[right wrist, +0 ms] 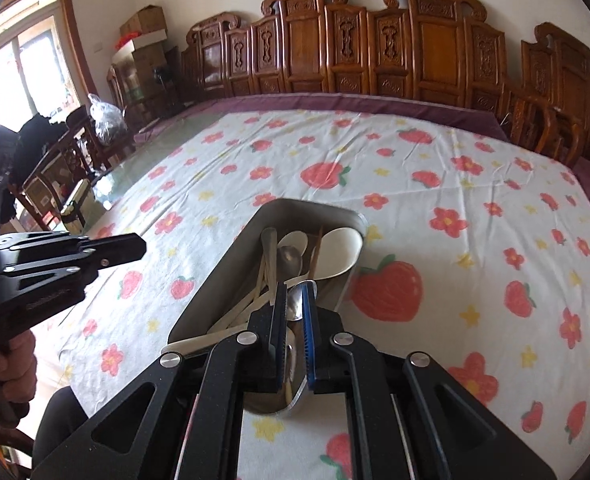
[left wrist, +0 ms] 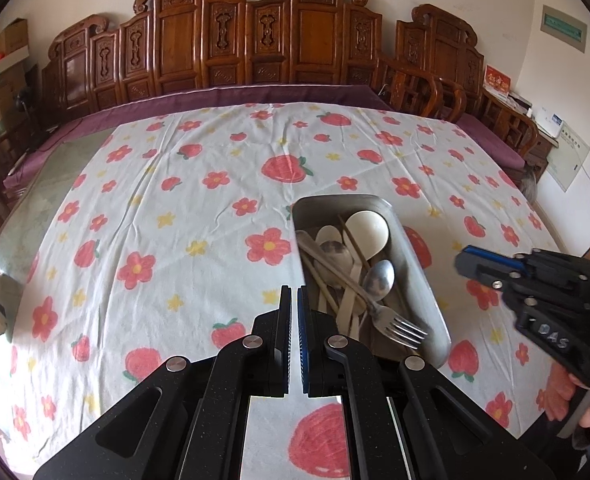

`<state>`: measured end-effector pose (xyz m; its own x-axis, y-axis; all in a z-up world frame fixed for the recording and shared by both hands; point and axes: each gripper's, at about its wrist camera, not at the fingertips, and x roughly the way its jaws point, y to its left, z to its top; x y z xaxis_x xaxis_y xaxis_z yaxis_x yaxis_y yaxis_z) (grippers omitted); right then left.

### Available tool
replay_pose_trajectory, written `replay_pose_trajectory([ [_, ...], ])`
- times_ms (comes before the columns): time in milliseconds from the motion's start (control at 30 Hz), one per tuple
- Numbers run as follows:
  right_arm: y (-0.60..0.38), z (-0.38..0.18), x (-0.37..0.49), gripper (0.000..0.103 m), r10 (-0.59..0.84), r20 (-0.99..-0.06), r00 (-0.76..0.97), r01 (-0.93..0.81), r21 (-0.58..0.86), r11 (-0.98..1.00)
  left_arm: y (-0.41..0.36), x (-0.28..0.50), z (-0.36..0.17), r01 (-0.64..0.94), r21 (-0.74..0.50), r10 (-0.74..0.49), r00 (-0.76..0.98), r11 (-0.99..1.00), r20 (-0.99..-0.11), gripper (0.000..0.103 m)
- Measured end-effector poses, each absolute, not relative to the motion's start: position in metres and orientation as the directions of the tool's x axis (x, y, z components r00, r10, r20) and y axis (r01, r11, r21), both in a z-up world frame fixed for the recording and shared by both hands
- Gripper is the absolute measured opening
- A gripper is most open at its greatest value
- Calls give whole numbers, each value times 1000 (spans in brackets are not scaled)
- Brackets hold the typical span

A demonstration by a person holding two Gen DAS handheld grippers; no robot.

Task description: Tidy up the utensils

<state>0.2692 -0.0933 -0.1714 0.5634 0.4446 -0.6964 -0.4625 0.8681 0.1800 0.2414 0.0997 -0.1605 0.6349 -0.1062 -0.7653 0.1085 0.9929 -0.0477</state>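
Utensils lie jumbled in the metal tray [left wrist: 423, 280] on the near right part of the table: a steel fork [left wrist: 399, 324] with its tines toward me, a steel spoon [left wrist: 379, 276], a white ladle-like spoon [left wrist: 369, 230], pale flat handles and thin chopsticks [right wrist: 315, 254] crossing one another. My right gripper [right wrist: 295, 300] hangs over the near end of the tray, its jaws drawn narrow around a steel spoon's bowl [right wrist: 295, 304]; whether the pads actually pinch it I cannot tell. My left gripper [left wrist: 294, 300] sits just beside the tray's left wall with the jaws almost together and nothing between them. To do this step well, I judge I should take one piece at a time, gripping a handle rather than a slippery bowl, and lift straight up so the crossed pieces beneath do not drag along or flip out; the left claw could steady the tray's rim if it slides on the cloth. The tablecloth [left wrist: 183, 208] is white with red strawberries and flowers, wrinkled, so the tray may shift on it. Beyond it a purple cloth edge [left wrist: 255, 94] shows, then carved wooden chairs [left wrist: 255, 40] along the wall, stacked cardboard boxes [right wrist: 143, 36] and a bright window [right wrist: 19, 64] to the left.
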Motion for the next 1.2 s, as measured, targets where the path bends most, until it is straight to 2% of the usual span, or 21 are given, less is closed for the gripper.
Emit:
replay_pose_trajectory([
  [100,-113,-159,258,9,442,-679,586,-442,189,877,90,237,-157,117,-52,-115,641,992,-759,3],
  [167,-122,-155,252,9,436,-674,596,-431,190,882,83,234,-155,119,-53,-118,647,991,-753,9],
  [233,-132,-152,245,9,430,-670,605,-420,190,887,77,230,-153,122,-54,-121,656,991,-745,31],
  [267,-136,-151,241,9,420,-670,612,-414,180,892,73,228,-152,123,-53,-122,660,991,-741,37],
  [300,-141,-151,237,13,399,-673,623,-404,160,900,70,226,-152,125,-53,-123,663,991,-739,48],
  [333,-144,-151,234,18,387,-673,631,-397,148,906,65,223,-151,125,-51,-122,668,991,-734,61],
  [400,-155,-151,227,43,366,-668,648,-373,141,917,59,218,-150,128,-48,-123,679,991,-724,75],
  [433,-158,-150,225,47,361,-666,653,-365,141,920,56,215,-148,129,-43,-120,686,991,-718,83],
  [500,-167,-150,220,65,338,-664,667,-341,132,931,50,209,-147,122,-28,-105,698,992,-708,91],
  [533,-173,-149,216,72,322,-660,678,-325,123,937,48,207,-146,119,-23,-100,702,993,-705,92],
  [600,-182,-147,210,92,298,-652,697,-303,109,947,44,202,-144,117,-17,-95,706,993,-702,93],
  [667,-189,-145,203,101,283,-644,711,-287,101,953,37,196,-142,114,0,-82,713,994,-696,95],
  [800,-204,-144,191,101,274,-657,703,-262,118,958,23,180,-133,106,36,-54,737,994,-674,95],
  [1200,-232,-119,143,101,262,-597,758,-227,135,964,-3,134,-108,105,-14,-90,762,994,-642,95],
])
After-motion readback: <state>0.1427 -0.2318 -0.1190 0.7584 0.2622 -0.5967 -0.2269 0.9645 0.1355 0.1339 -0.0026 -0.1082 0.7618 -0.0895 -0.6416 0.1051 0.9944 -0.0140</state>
